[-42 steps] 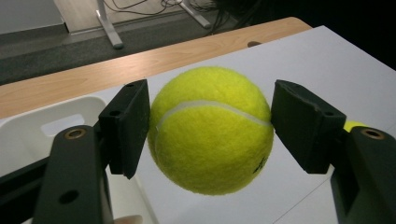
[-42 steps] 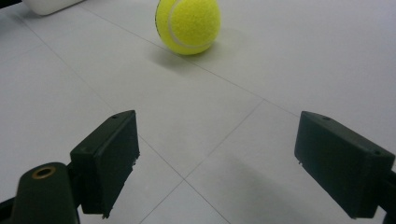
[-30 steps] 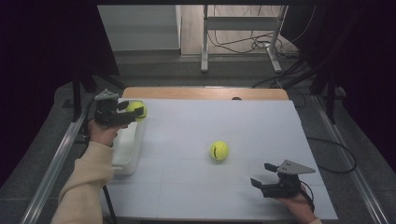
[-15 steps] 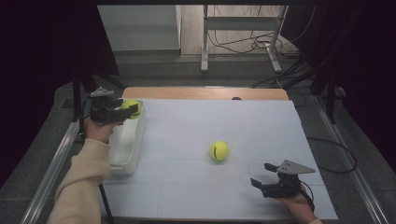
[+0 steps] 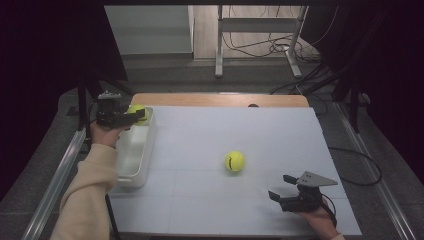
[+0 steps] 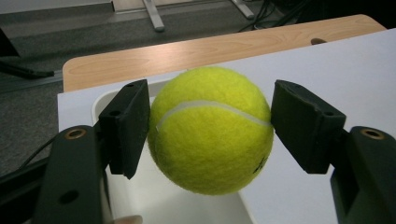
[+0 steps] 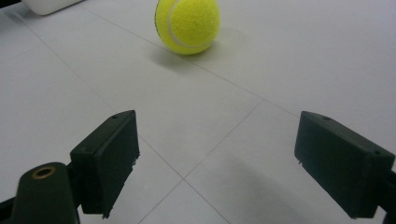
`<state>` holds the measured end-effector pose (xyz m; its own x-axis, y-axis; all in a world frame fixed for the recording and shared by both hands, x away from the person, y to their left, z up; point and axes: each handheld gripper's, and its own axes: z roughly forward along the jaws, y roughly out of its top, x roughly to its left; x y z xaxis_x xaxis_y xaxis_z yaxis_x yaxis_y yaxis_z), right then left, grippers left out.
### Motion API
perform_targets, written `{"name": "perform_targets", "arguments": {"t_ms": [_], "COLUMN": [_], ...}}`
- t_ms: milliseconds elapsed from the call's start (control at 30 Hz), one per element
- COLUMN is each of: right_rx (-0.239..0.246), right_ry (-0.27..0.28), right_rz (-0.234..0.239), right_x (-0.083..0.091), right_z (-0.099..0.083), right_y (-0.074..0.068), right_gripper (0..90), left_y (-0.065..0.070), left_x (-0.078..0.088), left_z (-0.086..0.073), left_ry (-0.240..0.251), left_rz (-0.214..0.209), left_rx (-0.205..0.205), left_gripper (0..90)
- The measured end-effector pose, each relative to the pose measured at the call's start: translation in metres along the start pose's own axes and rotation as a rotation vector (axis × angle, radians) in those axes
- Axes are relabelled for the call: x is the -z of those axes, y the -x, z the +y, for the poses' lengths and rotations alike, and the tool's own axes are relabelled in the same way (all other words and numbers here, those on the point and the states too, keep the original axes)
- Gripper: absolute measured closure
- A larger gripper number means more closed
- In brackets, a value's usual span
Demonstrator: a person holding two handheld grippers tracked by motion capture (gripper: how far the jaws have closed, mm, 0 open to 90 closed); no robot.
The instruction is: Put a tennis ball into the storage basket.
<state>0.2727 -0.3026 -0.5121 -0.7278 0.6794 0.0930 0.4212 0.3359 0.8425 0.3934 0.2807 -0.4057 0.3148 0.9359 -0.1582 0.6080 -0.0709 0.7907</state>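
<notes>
So my left gripper (image 5: pixel 134 116) has one tennis ball (image 6: pixel 211 129) squeezed between its pads, both black jaws pressing on the ball's sides. In the high view that ball (image 5: pixel 138 112) sits up around 10 o'clock on the table, held over the far end of the white bin (image 5: pixel 131 159), which runs along the table's left edge. From the left gripper view I can see the bin's rim and pale inside right under the ball, and the ball isn't resting on anything, it's just hanging in the grip. The wooden strip of the tabletop (image 5: pixel 215 99) shows past the white mat (image 5: pixel 200 200).

The second tennis ball (image 5: pixel 234 161) is lying loose on the mat, a bit right of centre, well apart from the bin.

My right gripper (image 5: pixel 286 188) is parked down near 5 o'clock, low over the mat, jaws spread wide with nothing between them. In the right gripper view the loose ball (image 7: pixel 187 24) is ahead at about 12 o'clock, untouched.
</notes>
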Motion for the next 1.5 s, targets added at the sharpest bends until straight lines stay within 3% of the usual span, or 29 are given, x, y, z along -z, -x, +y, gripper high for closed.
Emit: {"name": "perform_targets", "arguments": {"t_ms": [833,1267,1500], "right_rx": [-0.001,-0.002,-0.002], "right_ry": [0.004,0.006,0.006], "right_rz": [-0.005,-0.005,-0.005], "right_x": [0.001,0.001,0.001], "right_z": [0.0,0.0,0.0], "right_y": [0.001,0.001,0.001], "right_gripper": [14.6,14.6,14.6], "left_y": [-0.01,-0.013,-0.013], "left_x": [-0.019,-0.027,-0.036], "left_z": [0.009,0.008,0.007], "left_ry": [-0.064,-0.082,-0.122], "left_rz": [0.071,0.082,0.093], "left_rx": [-0.003,0.01,0.002], "left_gripper": [30.9,30.9,30.8]}}
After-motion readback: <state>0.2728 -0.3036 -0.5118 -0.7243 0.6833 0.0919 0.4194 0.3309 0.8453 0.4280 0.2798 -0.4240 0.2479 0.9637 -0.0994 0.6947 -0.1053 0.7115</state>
